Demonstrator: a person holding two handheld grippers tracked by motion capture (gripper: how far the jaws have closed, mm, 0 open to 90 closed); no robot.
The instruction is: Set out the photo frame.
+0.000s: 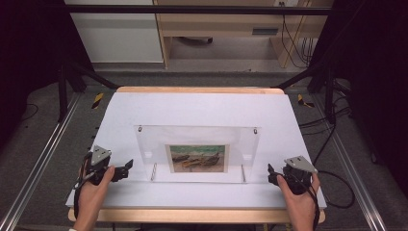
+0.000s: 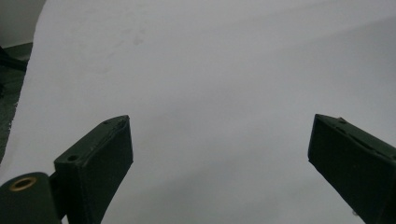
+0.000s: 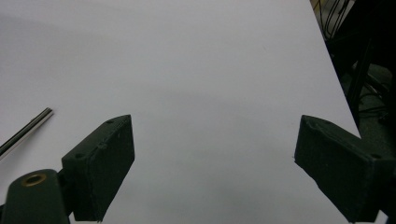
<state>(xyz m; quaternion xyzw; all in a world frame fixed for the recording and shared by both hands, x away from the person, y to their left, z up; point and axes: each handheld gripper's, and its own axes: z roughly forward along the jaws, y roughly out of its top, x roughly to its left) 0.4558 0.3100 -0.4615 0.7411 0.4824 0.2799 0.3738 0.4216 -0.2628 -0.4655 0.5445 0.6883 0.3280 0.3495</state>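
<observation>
Two hands come in from the near edge of the high view, each wrapped around a gripper. At about 8 o'clock from the table's middle sits the left gripper (image 1: 126,169), its grey three-cornered plate on top and its black jaws pointing inward toward the middle of the table. At about 4 o'clock sits the right gripper (image 1: 271,174), held the same way and mirrored, with a cable trailing off behind it.

Both sets of jaws stand wide apart with nothing between them. In the left gripper view the left gripper (image 2: 219,144) looks over bare white surface. In the right gripper view the right gripper (image 3: 215,144) looks over the same white surface, with a thin metal rod (image 3: 25,130) lying at about 9 o'clock, well clear of the jaws.

Between the two grippers, at the centre of the white table (image 1: 202,108), lies a clear acrylic frame (image 1: 197,154) flat on the surface. A small picture (image 1: 197,158) of boats on a shore sits in its near half. Two small fittings mark the far corners of the frame, and two metal rods lie along its near part at 7 and 5 o'clock. Each gripper rests just beside a near corner of the frame, not touching it.
</observation>
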